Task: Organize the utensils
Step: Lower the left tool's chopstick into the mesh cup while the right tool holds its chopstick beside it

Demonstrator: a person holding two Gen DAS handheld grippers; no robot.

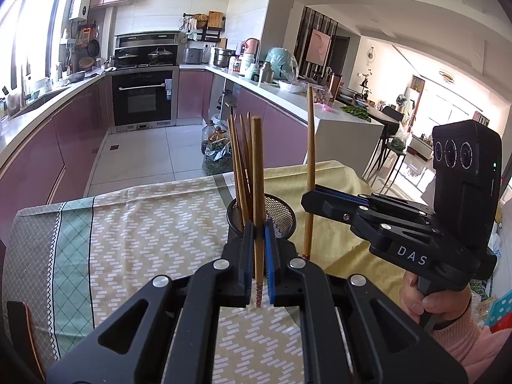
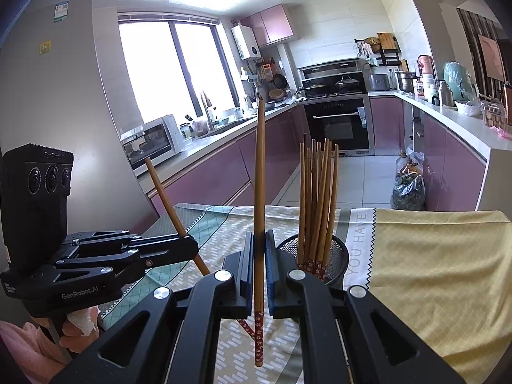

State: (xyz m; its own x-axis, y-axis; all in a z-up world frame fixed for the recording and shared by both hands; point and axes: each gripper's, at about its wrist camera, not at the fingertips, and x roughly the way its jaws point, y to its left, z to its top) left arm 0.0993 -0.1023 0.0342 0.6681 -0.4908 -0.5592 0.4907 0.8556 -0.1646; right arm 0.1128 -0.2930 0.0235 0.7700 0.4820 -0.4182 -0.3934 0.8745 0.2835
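A black mesh holder [image 1: 278, 214] stands on the table with several wooden chopsticks [image 1: 241, 160] upright in it; it also shows in the right wrist view [image 2: 336, 252]. My left gripper [image 1: 258, 243] is shut on one chopstick [image 1: 257, 172], held upright just in front of the holder. My right gripper [image 2: 260, 249] is shut on another chopstick [image 2: 260, 176], upright, to the left of the holder. The right gripper [image 1: 308, 200] shows in the left wrist view to the right of the holder, and the left gripper [image 2: 192, 246] shows in the right wrist view with its chopstick [image 2: 166, 192] tilted.
The table wears a patterned yellow and green cloth [image 1: 144, 224], with a plain yellow cloth [image 2: 432, 272] on its right part. Beyond the table's far edge lie the kitchen floor, purple cabinets [image 1: 73, 137] and an oven [image 1: 144, 96].
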